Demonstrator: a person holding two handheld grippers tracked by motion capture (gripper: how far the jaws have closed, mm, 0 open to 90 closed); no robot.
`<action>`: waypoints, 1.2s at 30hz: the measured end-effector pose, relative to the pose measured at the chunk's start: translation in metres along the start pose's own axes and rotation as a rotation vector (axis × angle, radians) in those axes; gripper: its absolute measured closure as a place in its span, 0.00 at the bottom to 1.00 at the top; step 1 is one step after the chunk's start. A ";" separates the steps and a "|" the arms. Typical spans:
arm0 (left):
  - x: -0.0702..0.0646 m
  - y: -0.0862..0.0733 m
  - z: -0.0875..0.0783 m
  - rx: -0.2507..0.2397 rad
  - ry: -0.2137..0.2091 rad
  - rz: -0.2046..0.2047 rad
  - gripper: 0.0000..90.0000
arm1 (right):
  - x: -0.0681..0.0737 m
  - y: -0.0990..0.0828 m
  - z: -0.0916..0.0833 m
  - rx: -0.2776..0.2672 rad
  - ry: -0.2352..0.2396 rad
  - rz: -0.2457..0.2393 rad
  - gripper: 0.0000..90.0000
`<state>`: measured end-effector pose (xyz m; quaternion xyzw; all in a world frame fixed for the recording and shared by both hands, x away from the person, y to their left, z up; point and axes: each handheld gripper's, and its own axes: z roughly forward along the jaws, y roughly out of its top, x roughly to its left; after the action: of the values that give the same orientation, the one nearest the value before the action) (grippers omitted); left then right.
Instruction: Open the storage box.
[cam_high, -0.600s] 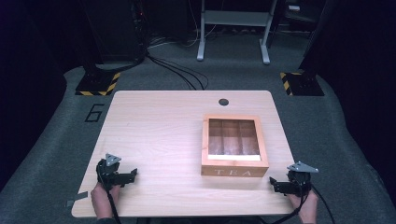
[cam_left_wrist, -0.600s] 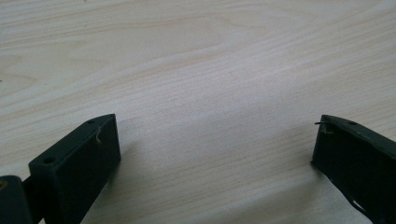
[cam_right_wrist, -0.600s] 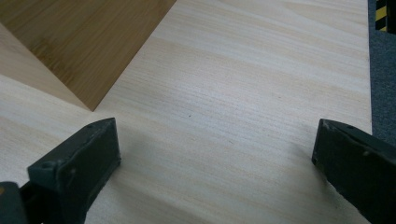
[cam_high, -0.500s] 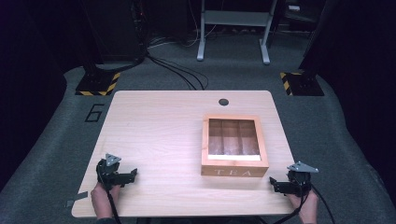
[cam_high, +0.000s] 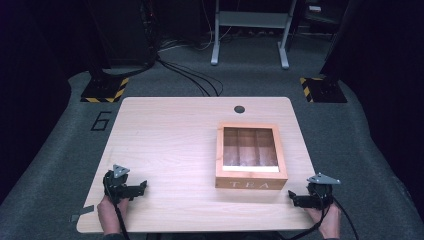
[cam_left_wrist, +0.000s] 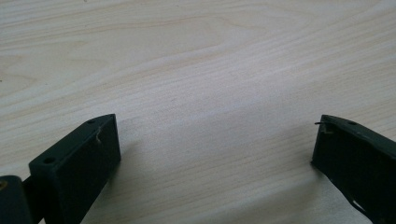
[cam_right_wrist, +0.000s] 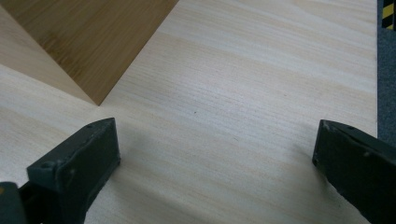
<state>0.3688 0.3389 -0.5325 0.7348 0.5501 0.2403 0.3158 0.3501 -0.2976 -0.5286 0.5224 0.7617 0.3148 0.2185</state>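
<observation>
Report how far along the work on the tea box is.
Nothing looks done: the tea box sits shut on the table. Nothing is in hand; the left gripper and right gripper rest at the near edge, jaws open and empty. Reaching and opening the box remain, probably.

The pale table is evenly lit from overhead against a dark, dim room, the high view soft and grainy, with faint shadows spreading beneath the blurred jaws in both gripper views.

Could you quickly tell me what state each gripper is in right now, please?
Left gripper: open, jaws wide apart over bare table, holding nothing.
Right gripper: open, jaws wide apart, holding nothing; the wooden tea box sits just ahead, untouched.
</observation>
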 end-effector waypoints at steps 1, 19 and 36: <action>0.000 0.000 0.000 0.004 0.000 0.001 0.01 | -0.001 0.000 -0.001 0.004 0.008 -0.018 0.00; 0.000 0.000 0.000 0.003 -0.001 0.000 0.01 | 0.027 0.027 -0.033 -0.127 0.114 -0.049 0.12; 0.000 0.000 0.000 0.003 0.000 0.000 0.01 | 0.045 0.039 -0.033 -0.170 0.156 -0.112 0.56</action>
<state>0.3687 0.3390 -0.5323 0.7355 0.5502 0.2394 0.3147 0.3376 -0.2539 -0.4774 0.4327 0.7750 0.4051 0.2191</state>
